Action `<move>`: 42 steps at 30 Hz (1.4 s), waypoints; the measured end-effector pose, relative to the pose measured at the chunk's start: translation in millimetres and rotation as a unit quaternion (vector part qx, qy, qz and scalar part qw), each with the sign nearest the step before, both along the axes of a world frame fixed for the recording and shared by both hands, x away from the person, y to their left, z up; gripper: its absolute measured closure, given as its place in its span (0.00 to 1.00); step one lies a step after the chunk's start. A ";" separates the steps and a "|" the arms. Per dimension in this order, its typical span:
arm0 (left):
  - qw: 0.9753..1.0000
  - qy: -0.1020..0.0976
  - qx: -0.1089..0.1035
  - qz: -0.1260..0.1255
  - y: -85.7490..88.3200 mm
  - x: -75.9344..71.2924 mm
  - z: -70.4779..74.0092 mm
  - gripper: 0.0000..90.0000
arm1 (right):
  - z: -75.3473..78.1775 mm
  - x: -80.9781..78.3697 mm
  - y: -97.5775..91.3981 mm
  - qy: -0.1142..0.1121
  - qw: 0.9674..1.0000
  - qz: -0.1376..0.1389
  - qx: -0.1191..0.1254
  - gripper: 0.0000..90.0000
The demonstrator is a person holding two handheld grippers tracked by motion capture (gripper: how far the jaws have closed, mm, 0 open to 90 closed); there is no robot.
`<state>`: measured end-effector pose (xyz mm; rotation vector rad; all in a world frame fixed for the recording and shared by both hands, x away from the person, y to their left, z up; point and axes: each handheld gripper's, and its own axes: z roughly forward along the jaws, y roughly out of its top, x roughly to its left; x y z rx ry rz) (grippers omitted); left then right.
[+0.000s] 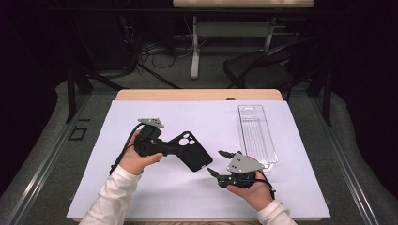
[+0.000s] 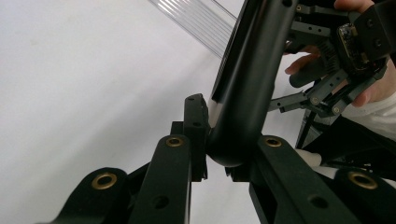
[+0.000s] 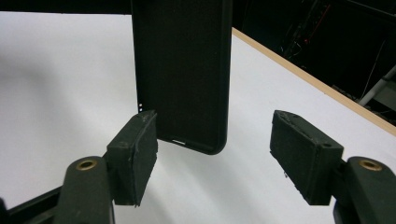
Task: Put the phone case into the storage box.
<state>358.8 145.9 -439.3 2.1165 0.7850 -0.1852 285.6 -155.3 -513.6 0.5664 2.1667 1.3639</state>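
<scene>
A black phone case (image 1: 191,151) with camera cutouts is held above the white mat, with my left gripper (image 1: 176,150) shut on its upper end. In the left gripper view the case's rounded edge (image 2: 247,79) is pinched between the left gripper (image 2: 219,140) pads. My right gripper (image 1: 215,162) stands open at the case's lower end, jaws pointing left. In the right gripper view the case (image 3: 182,70) hangs between the spread pads of the right gripper (image 3: 215,149), close to one pad (image 3: 133,154) and well apart from the other.
A clear plastic tray (image 1: 256,136) lies on the mat's right side, beyond the right hand. The white mat (image 1: 141,187) covers most of a wooden table (image 1: 197,94). A dark chair (image 1: 263,70) and desk legs stand behind the table.
</scene>
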 end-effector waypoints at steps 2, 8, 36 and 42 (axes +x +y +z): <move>1.000 0.001 0.000 0.000 0.0 -0.5 0.0 0.91 | 0.1 0.1 -0.2 -0.002 1.000 0.000 0.000 0.36; 1.000 0.002 0.003 0.001 0.1 -1.4 -0.4 0.91 | 1.3 1.1 -0.9 -0.010 1.000 0.008 0.007 0.41; 0.997 0.018 0.069 -0.025 -22.2 20.0 19.4 0.91 | 18.6 12.9 -3.7 0.029 0.999 -0.015 0.016 0.27; 0.996 0.030 0.073 -0.035 -27.7 25.9 19.8 0.91 | 22.7 16.9 -3.2 0.042 0.999 -0.016 0.015 0.17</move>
